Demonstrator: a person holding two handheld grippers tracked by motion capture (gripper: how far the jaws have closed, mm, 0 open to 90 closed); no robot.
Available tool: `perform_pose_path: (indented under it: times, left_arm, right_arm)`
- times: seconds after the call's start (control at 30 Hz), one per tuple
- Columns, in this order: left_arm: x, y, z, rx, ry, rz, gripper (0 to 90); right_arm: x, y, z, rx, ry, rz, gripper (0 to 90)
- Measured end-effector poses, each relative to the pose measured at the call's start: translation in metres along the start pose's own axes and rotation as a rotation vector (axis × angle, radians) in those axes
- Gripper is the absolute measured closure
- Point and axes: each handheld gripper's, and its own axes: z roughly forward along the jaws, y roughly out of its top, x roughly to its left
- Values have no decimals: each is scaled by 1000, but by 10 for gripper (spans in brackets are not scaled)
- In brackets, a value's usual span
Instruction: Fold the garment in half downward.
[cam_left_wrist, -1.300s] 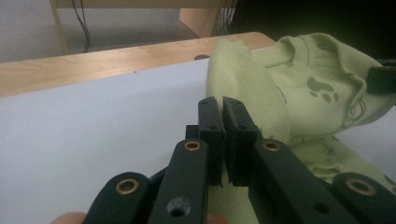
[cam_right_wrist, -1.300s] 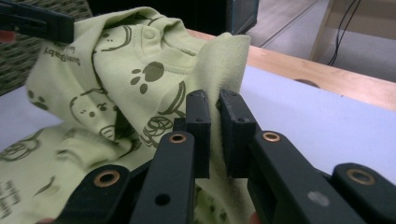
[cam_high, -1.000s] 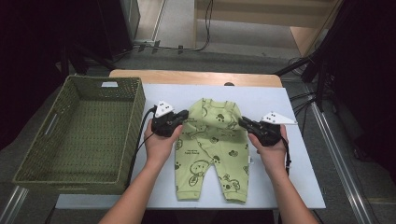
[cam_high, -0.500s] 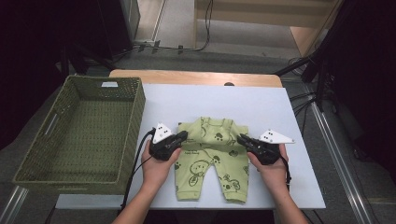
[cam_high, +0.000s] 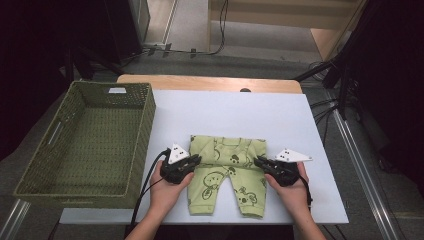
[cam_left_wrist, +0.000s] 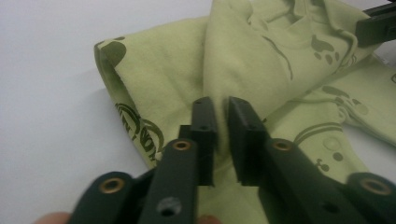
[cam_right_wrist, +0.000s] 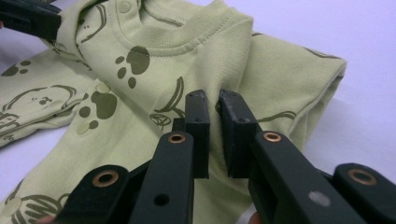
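- Tool in your left hand (cam_high: 192, 161) is clamped on a ridge of the light green baby romper (cam_high: 226, 175) at its left edge; in the left gripper view the fabric (cam_left_wrist: 261, 70) is pinched up between the two nearly closed jaws.
- Your right tool (cam_high: 261, 162) is likewise clamped on the romper's right edge; in the right gripper view a fold of cloth (cam_right_wrist: 154, 60) sits squeezed between its jaws, just beside the ribbed neckline.
- Your hands (cam_high: 167, 192) rest on the near part of the white counter (cam_high: 230, 112), one on each side of the garment.
- You have the romper lying folded, its top half doubled over, with both legs pointing toward you.
- Farther left, a green woven basket (cam_high: 87, 187) stands on the counter's left edge, well apart from the romper.
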Motion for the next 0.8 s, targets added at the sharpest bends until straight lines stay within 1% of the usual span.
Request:
perform_pose_path:
  times: [0.03,0.13,0.2,0.3,0.33,0.4,0.53,0.67,0.8]
  left_arm:
    - [0,1,0,-4,2,-5,708]
    - [-2,8,-2,-26,-2,-13,585]
    - [-5,15,-2,-39,-10,-11,548]
    - [-11,26,2,-44,-14,-3,505]
    - [-13,30,4,-40,-17,2,489]
    - [-16,36,9,-29,-10,12,442]
    - [-17,48,20,-19,-14,11,430]
    - [-13,56,31,-2,-21,2,428]
    - [-8,62,40,9,-31,-9,463]
  right_arm:
    - [0,0,0,1,2,3,802]
    - [-1,1,2,9,6,5,800]
    - [-1,1,2,9,4,7,800]
    - [-1,1,3,12,3,9,800]
    - [-1,1,3,12,2,10,801]
    - [-1,1,3,15,2,9,800]
    - [-1,1,3,18,0,9,801]
    - [0,1,4,19,-1,6,801]
    - [0,1,4,20,-3,4,800]
